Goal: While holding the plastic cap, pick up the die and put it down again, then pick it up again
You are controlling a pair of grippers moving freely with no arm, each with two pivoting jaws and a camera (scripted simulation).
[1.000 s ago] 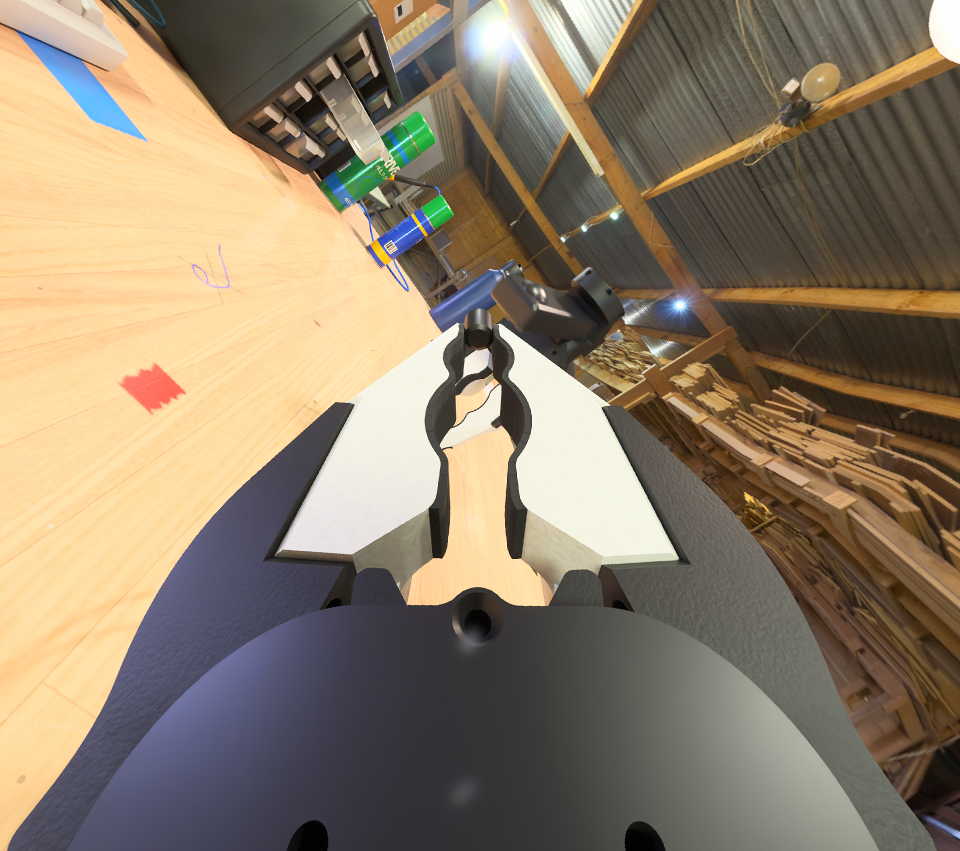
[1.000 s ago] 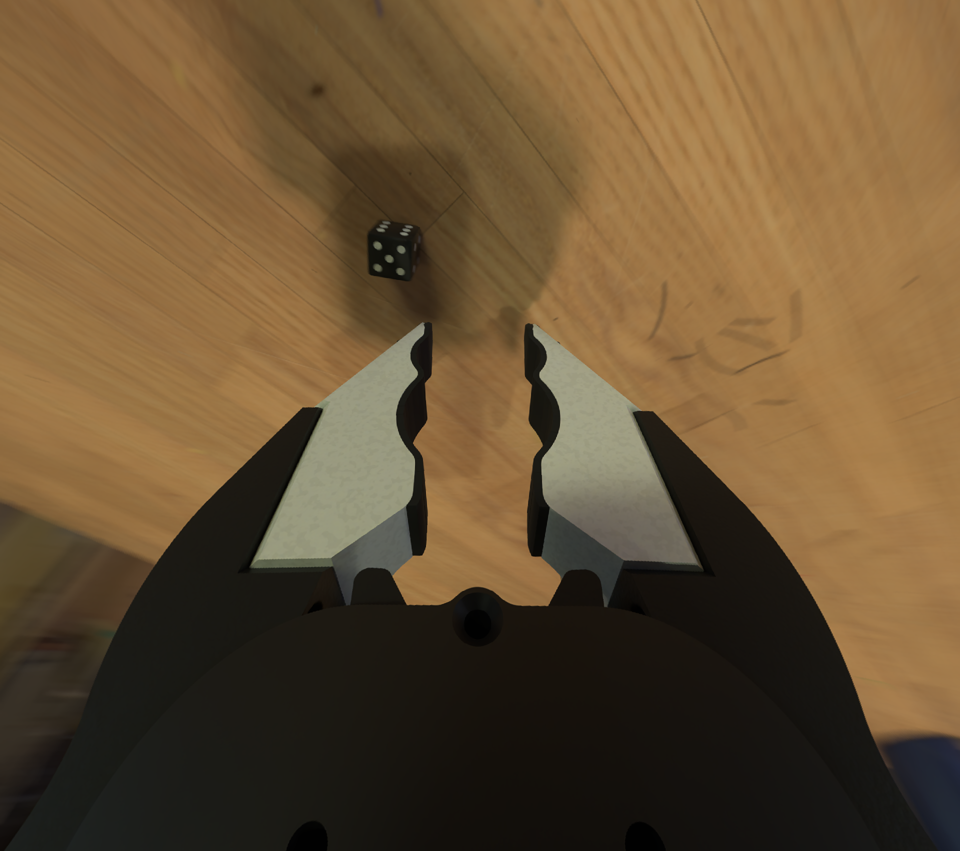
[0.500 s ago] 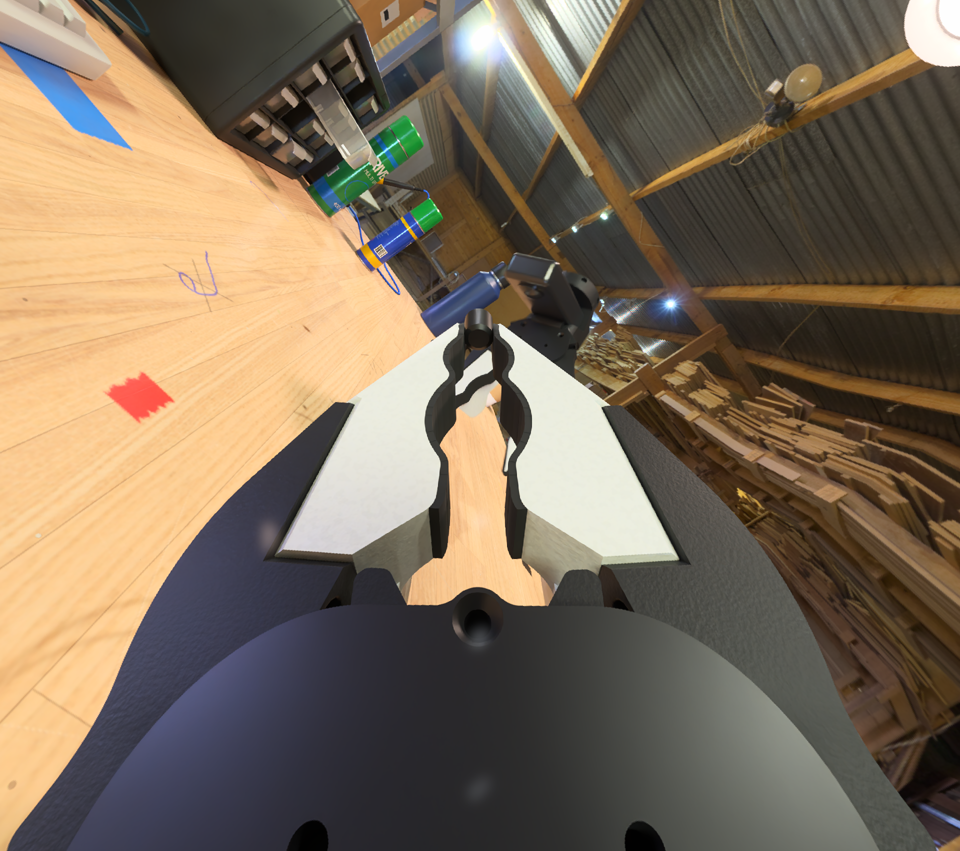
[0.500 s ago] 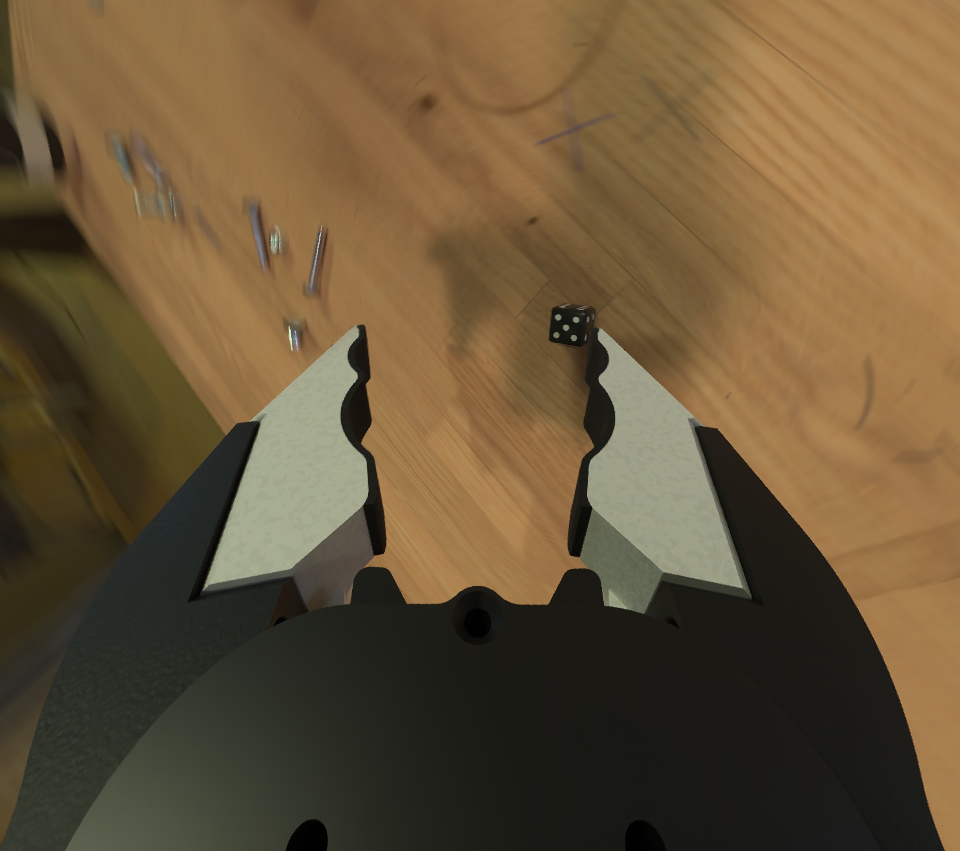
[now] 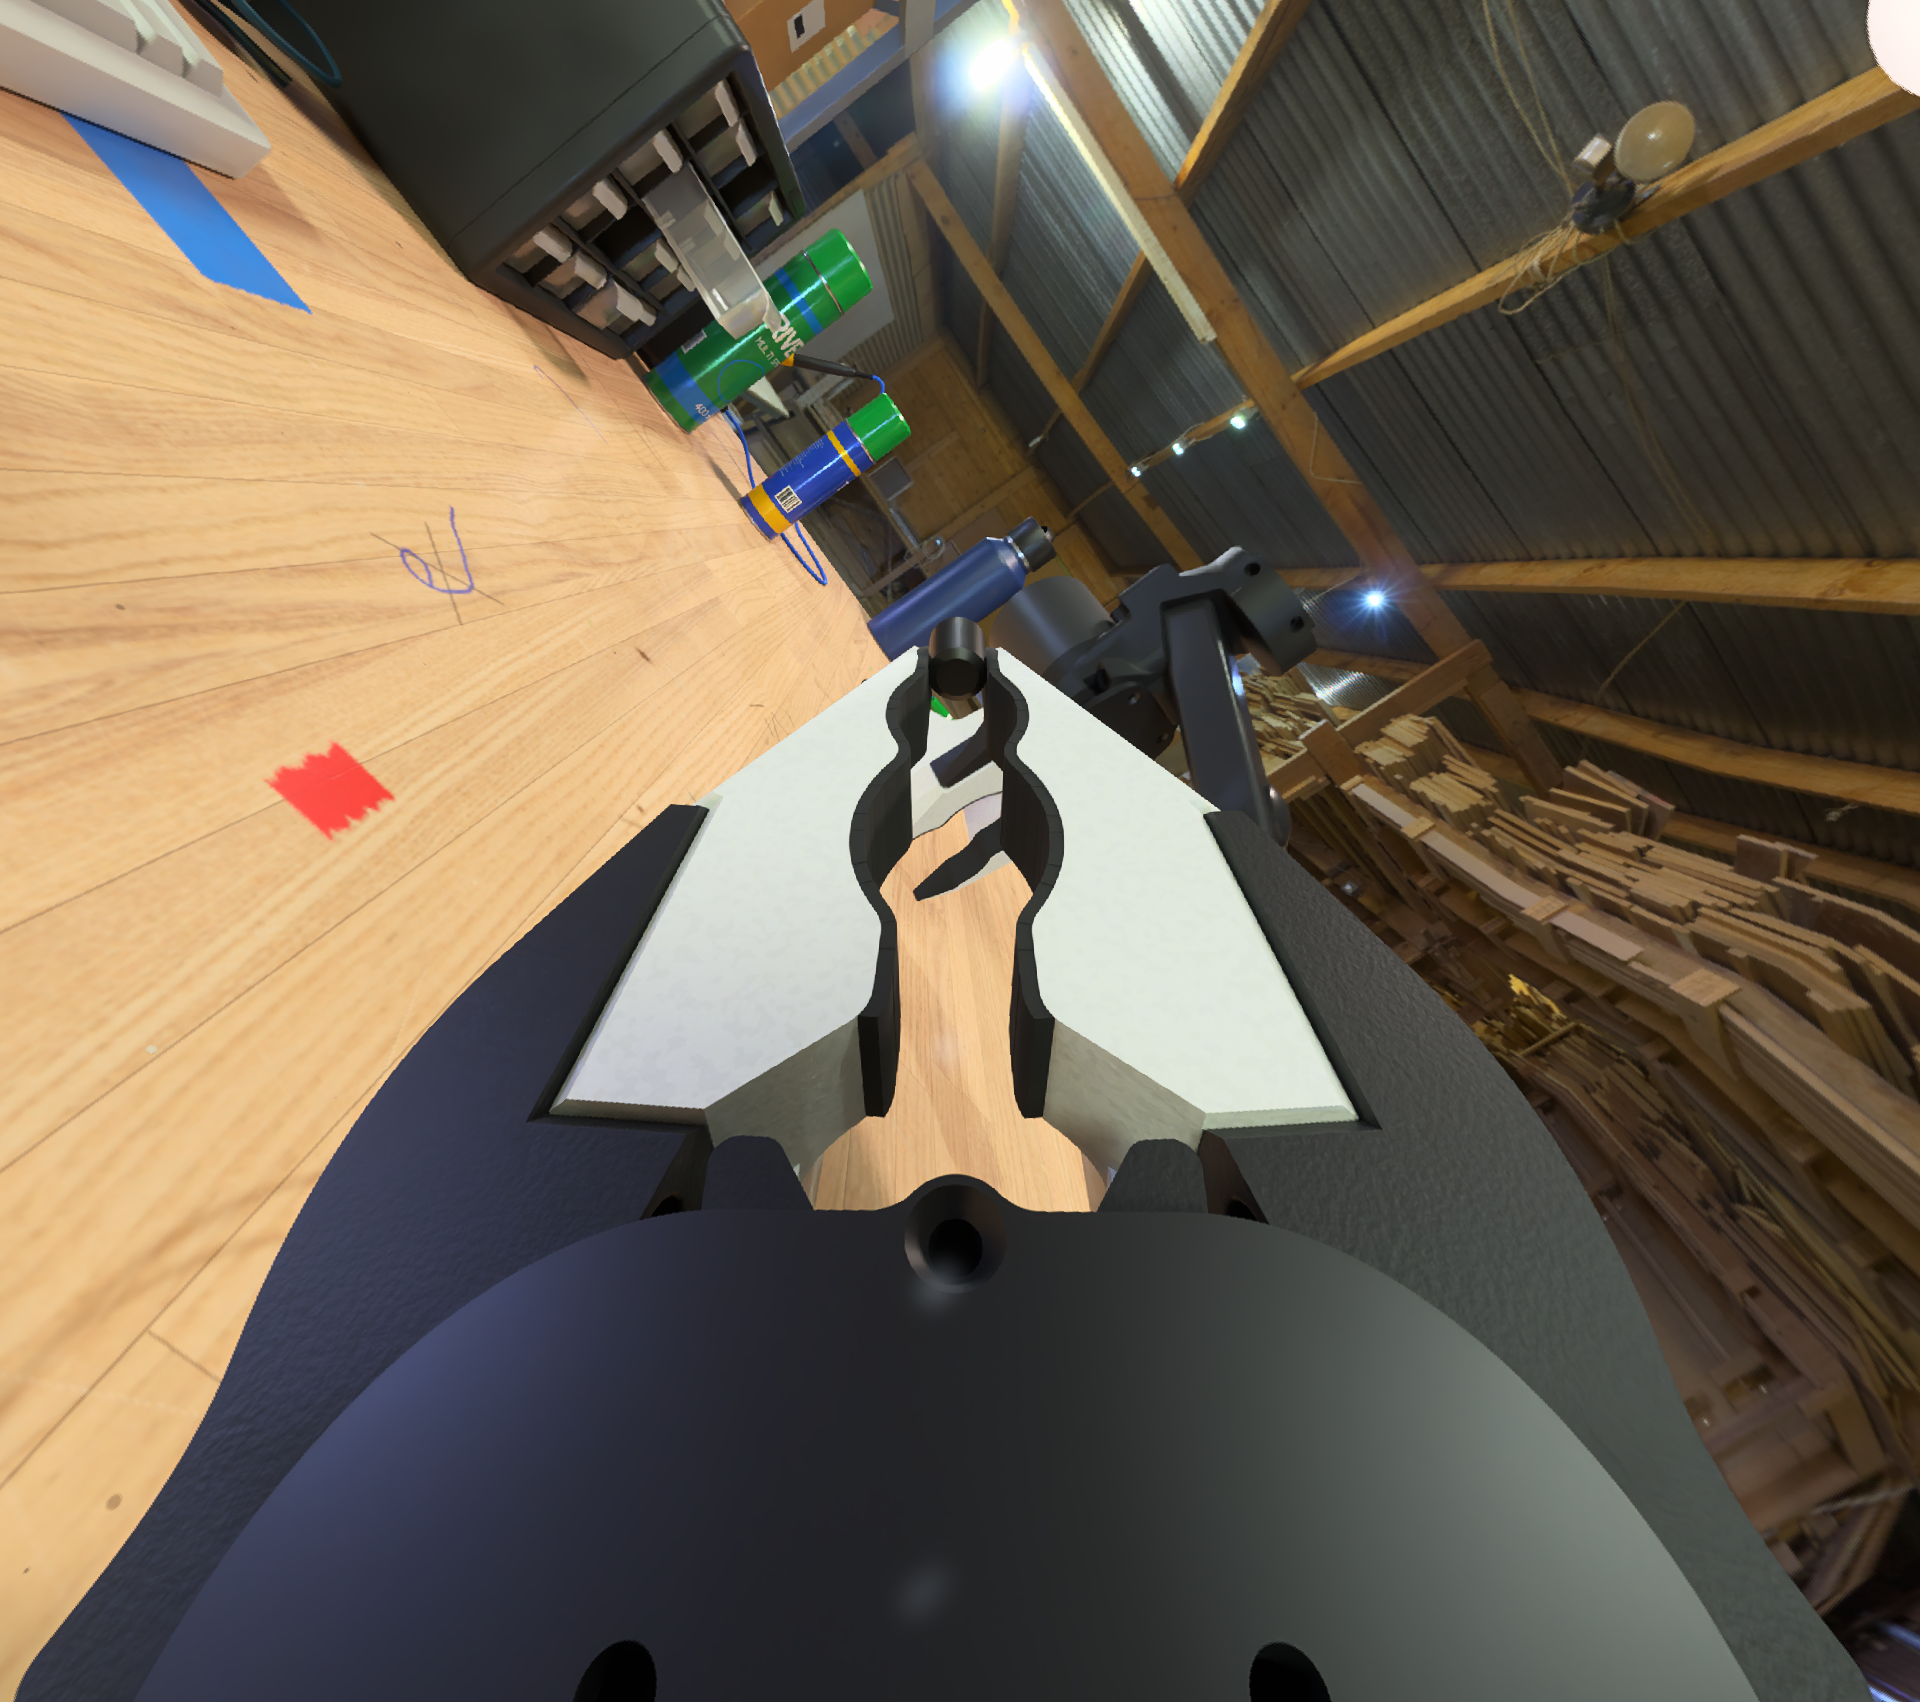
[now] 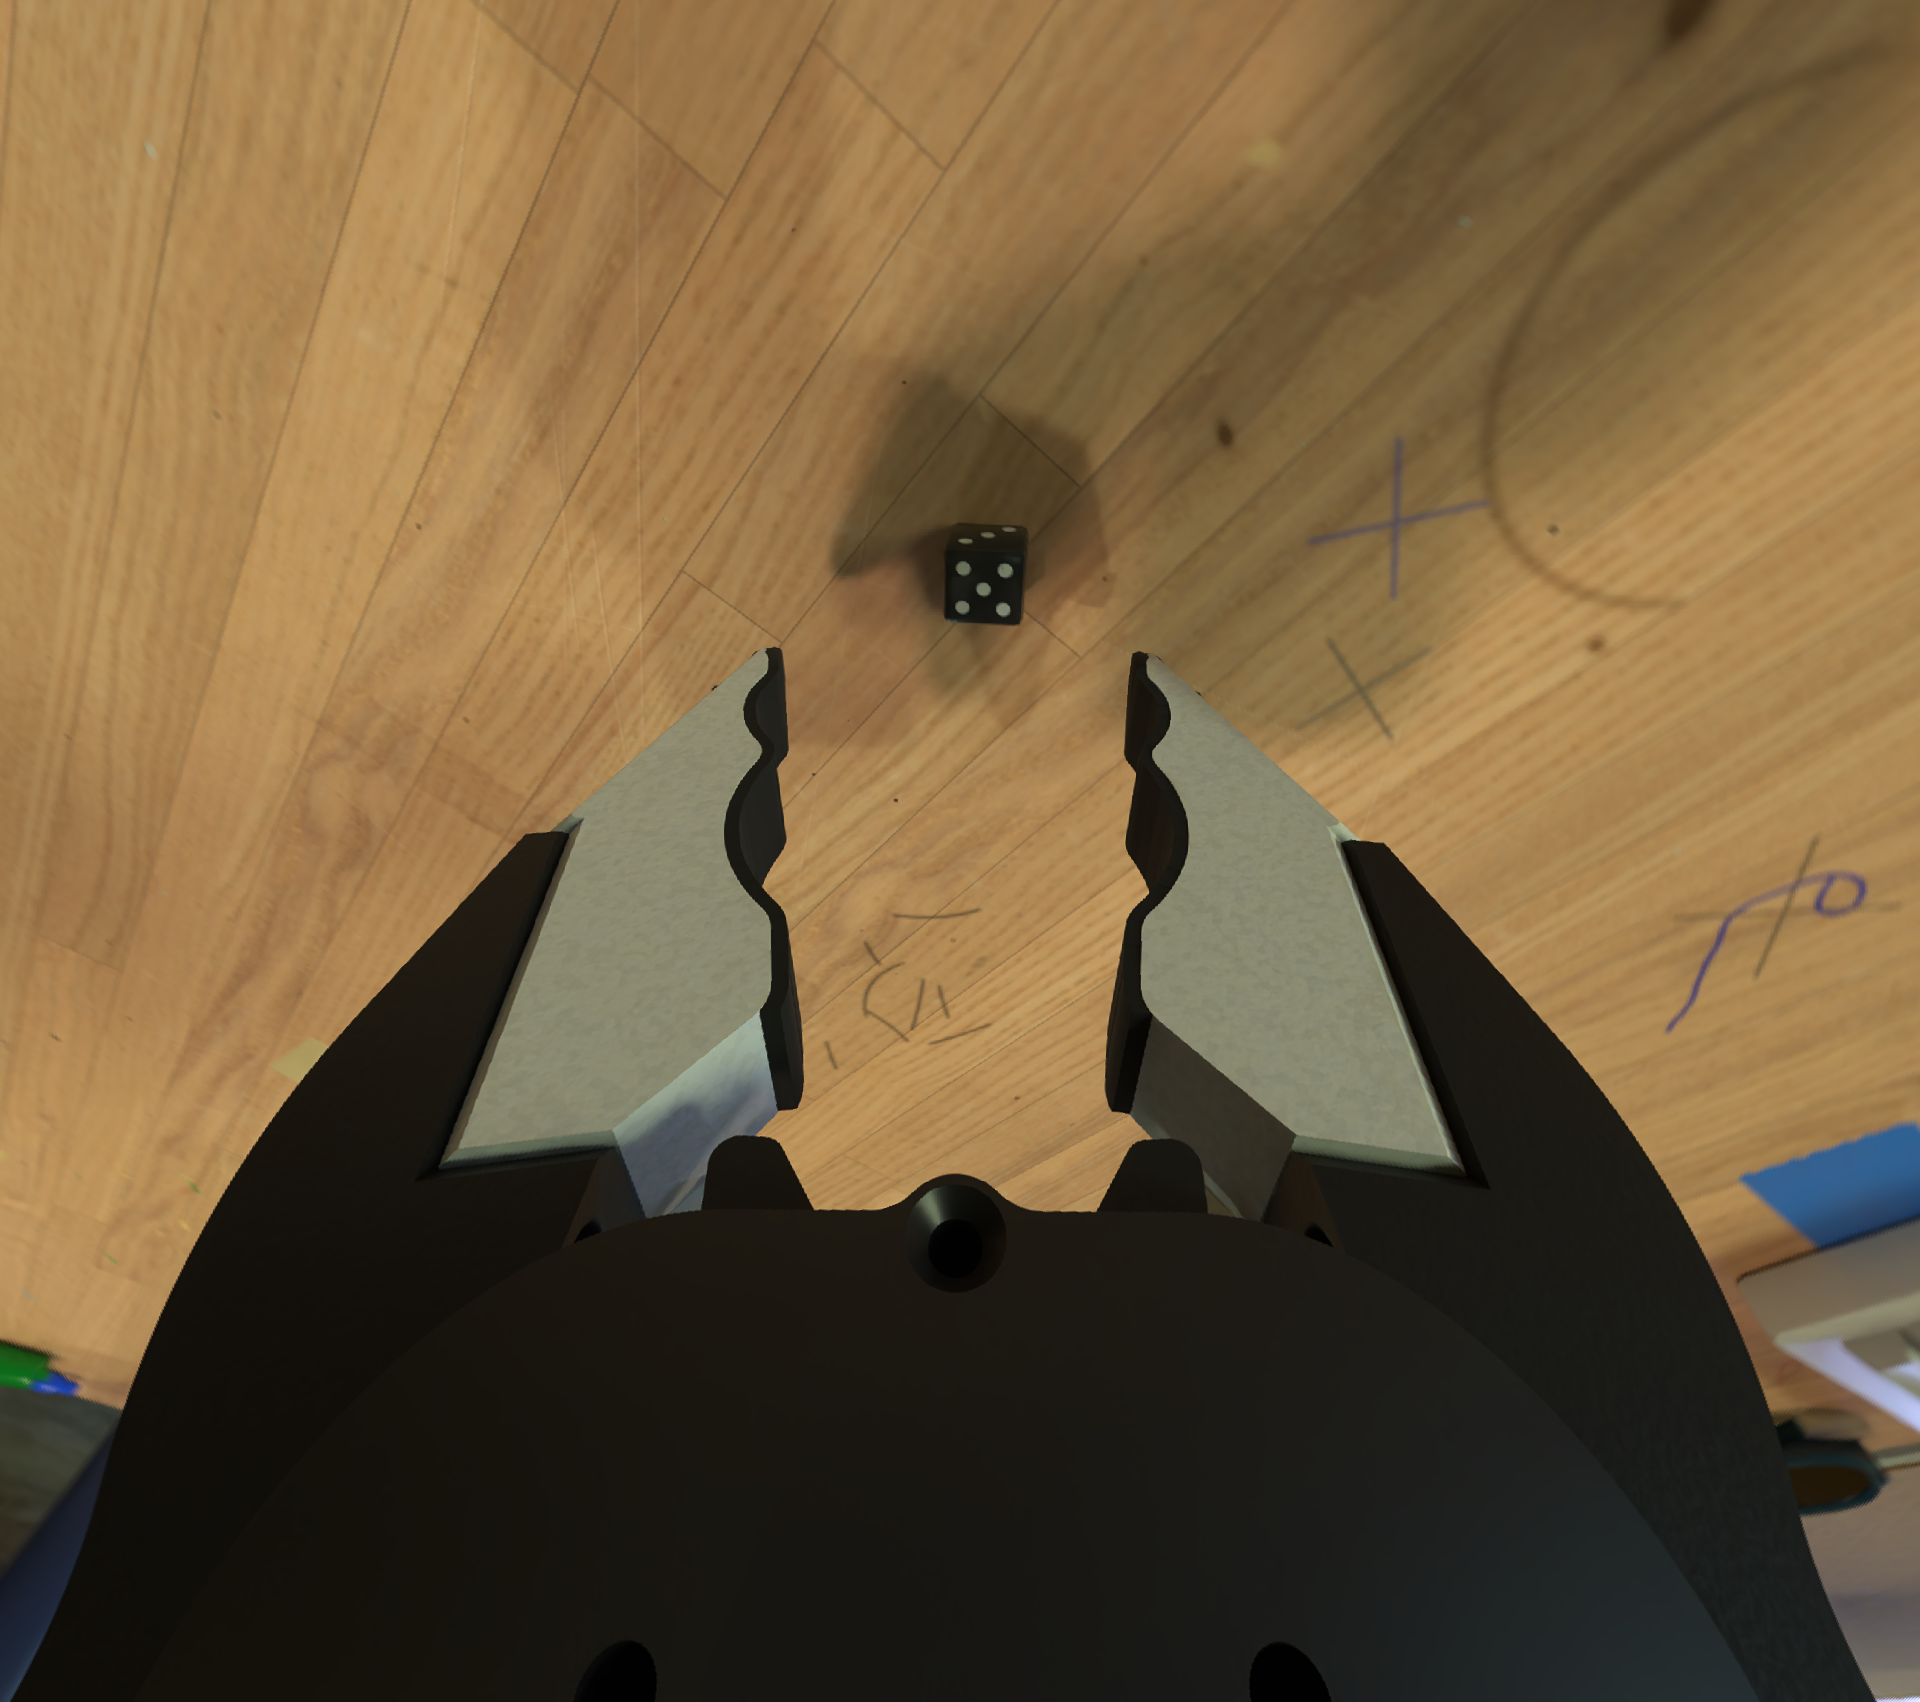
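Left gripper (image 5: 957, 678): closed on the small black cylindrical plastic cap (image 5: 956, 653), pinched at the very fingertips.
Cap axis: long axis runs roughly along the fingers, free end towards 12 o'clock.
Left gripper pose: held low and nearly level over the light wooden plank tabletop (image 5: 260, 634), rolled so the table fills the 9 o'clock side.
Right gripper (image 6: 957, 670): fingers spread wide, nothing between them.
Right gripper pose: pointed steeply down at the tabletop; also visible in the left wrist view at 1 o'clock of the cap.
Small black die with white pips (image 6: 984, 573): resting on the tabletop, just beyond the right fingertips at 12 o'clock, centred on the gap, not touched. No long axis; five-pip face towards the camera.
Marks on wood: pen crosses (image 6: 1395, 514) at 3 o'clock of the die; pencil scribble (image 6: 904, 987) between the fingers.
Beyond left gripper: red tape square (image 5: 329, 787) at 9 o'clock; blue tape strip (image 5: 187, 218), dark drawer cabinet (image 5: 540, 63), two green-and-blue spray cans (image 5: 758, 333) with labels, dark blue bottle (image 5: 956, 582) from 10 to 12 o'clock.
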